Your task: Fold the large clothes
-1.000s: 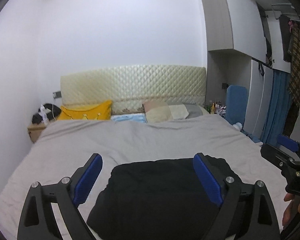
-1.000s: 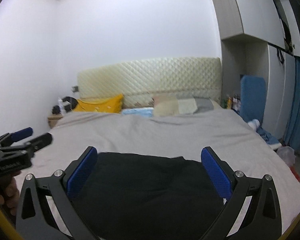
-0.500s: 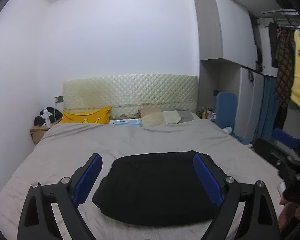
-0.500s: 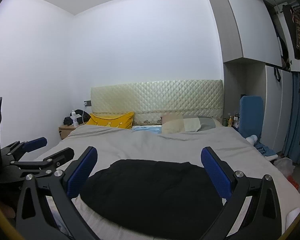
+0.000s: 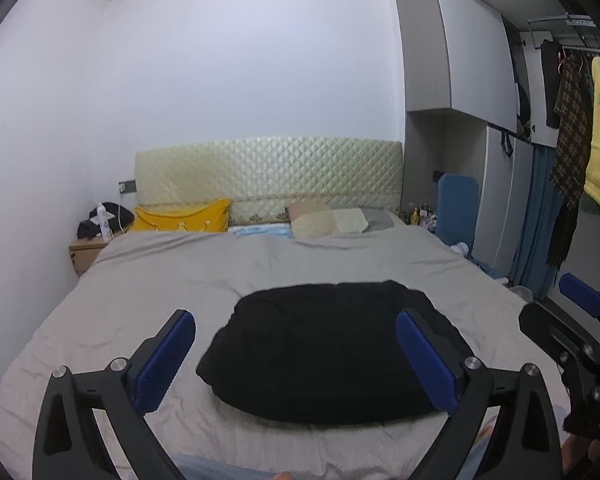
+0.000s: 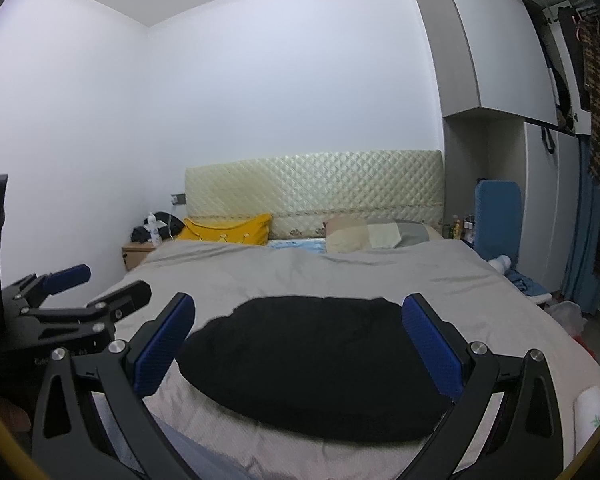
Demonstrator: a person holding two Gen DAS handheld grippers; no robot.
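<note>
Both the left gripper (image 5: 296, 354) and right gripper (image 6: 298, 348) hang wide open and empty above the folded black garment (image 5: 324, 348), so I'd just check the edges sit square on the bed (image 5: 148, 280) before touching it.

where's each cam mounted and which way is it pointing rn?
Left wrist: on the left gripper, facing the headboard over the folded black garment on the grey bed sheet; own open fingers show, right gripper at right edge.
Right wrist: on the right gripper, same heading; left gripper at left.
Shared: garment, yellow pillow.
</note>
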